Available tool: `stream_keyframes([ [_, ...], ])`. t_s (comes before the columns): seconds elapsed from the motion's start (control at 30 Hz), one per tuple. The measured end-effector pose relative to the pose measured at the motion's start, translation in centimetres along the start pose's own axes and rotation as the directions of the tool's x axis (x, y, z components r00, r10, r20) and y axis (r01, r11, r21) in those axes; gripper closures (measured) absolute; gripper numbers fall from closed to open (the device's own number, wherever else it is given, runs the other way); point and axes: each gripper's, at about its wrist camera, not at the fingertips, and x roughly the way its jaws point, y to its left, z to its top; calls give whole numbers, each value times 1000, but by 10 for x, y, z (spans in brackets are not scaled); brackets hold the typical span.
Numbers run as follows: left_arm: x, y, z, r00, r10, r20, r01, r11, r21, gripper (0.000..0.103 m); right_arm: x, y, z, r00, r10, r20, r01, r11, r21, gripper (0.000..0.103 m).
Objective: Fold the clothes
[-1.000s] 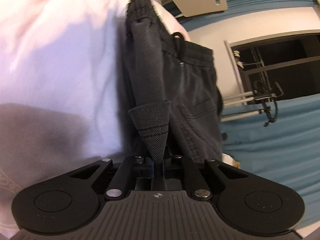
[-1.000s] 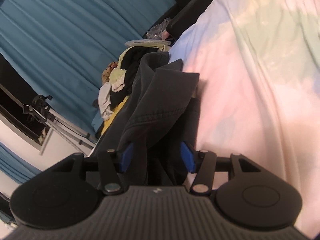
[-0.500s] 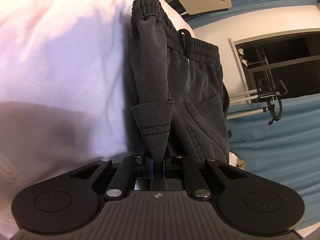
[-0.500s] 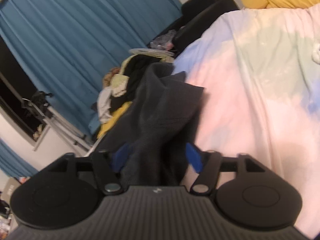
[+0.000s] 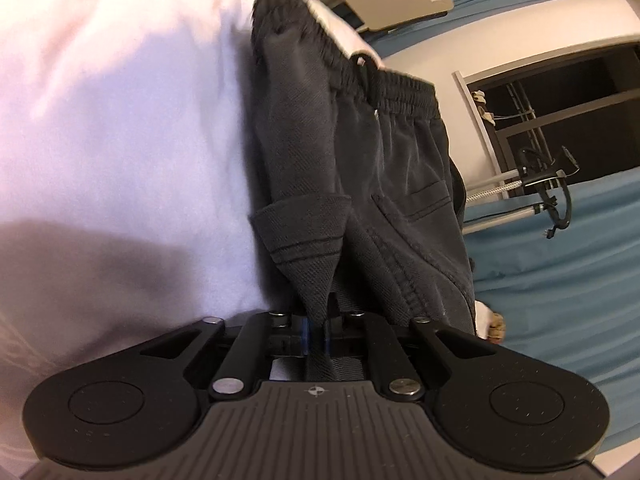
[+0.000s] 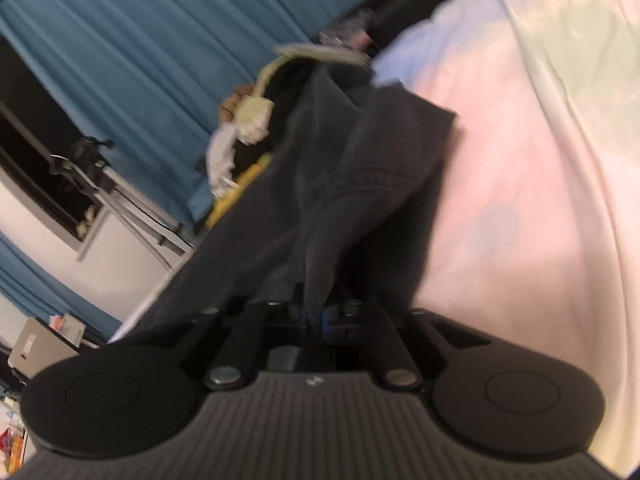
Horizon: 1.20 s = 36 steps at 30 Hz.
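The left gripper (image 5: 316,330) is clenched on a hem corner of the dark shorts (image 5: 384,184), the cloth pinched into a narrow strip between its 2 blue pads. From that grip the fabric fans out into a folded triangle and runs up to the elastic waistband (image 5: 400,88), where a drawstring (image 5: 366,74) loops over the gathered edge. A back pocket (image 5: 424,200) shows on the panel toward the right of the left wrist view. The shorts lie along the edge of the bed, on a pale sheet (image 5: 120,120) that fills the left of that view and carries a dark shadow near the gripper.

The right gripper (image 6: 316,316) is likewise clamped shut on the shorts (image 6: 360,184), with dark cloth squeezed between its pads. The right wrist view is blurred, so the exact part held cannot be told. The garment stretches away from the jaws in loose folds beside the pastel sheet (image 6: 540,160) on the right.

Beyond the bed's far edge sits a pile of clothes (image 6: 248,128) in white, yellow and black. Blue curtains (image 6: 140,40) hang behind it, and a tripod (image 6: 92,160) stands near a dark window (image 6: 24,168).
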Motion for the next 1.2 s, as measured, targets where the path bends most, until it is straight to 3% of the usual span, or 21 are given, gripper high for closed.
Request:
stream_keyframes([
  [0.13,-36,-28,0,990,-95,108,76,983,167,98,-44,20,13,993,73,95,-71,997,-20,98],
  [0.23,-66,-26,20,967,-229,113,223,973,59,98,-84,44,19,973,143,183,-118,983,-141,98],
  [0.3,-77,-22,35,954,-273,122,270,962,39,98,-95,62,28,956,183,228,-123,959,-254,97],
  [0.37,-78,-22,42,956,-258,140,247,965,91,98,-77,71,40,963,178,204,-108,943,-314,96],
  [0.47,-55,-11,37,983,-164,78,162,986,41,98,-19,59,54,993,115,36,-100,950,-296,90],
  [0.57,-37,-4,30,994,-103,24,103,995,5,98,1,26,53,1000,3,7,-2,985,-170,46],
  [0.67,-36,-2,29,995,-94,22,94,995,-11,98,-11,-1,52,998,-62,35,63,996,-55,24],
  [0.73,-40,-1,30,995,-99,22,100,995,-13,98,-36,-11,53,995,-55,81,54,999,7,23],
  [0.83,-42,1,28,995,-95,17,96,995,-31,98,-69,-15,42,989,-72,130,71,997,12,22],
  [0.97,-38,-3,23,996,-84,23,85,996,-37,98,-54,-15,8,993,-118,-27,116,991,-62,24],
  [1.03,-35,-5,20,997,-75,29,76,997,-30,98,-27,-17,-4,981,-163,-103,154,984,-94,32],
  [1.13,-30,-6,17,998,-58,25,58,998,-21,98,0,-13,-13,973,-189,-131,168,973,-155,50],
  [1.2,-25,-6,15,999,-47,13,47,999,-15,98,3,-5,-16,980,-161,-115,137,971,-194,79],
])
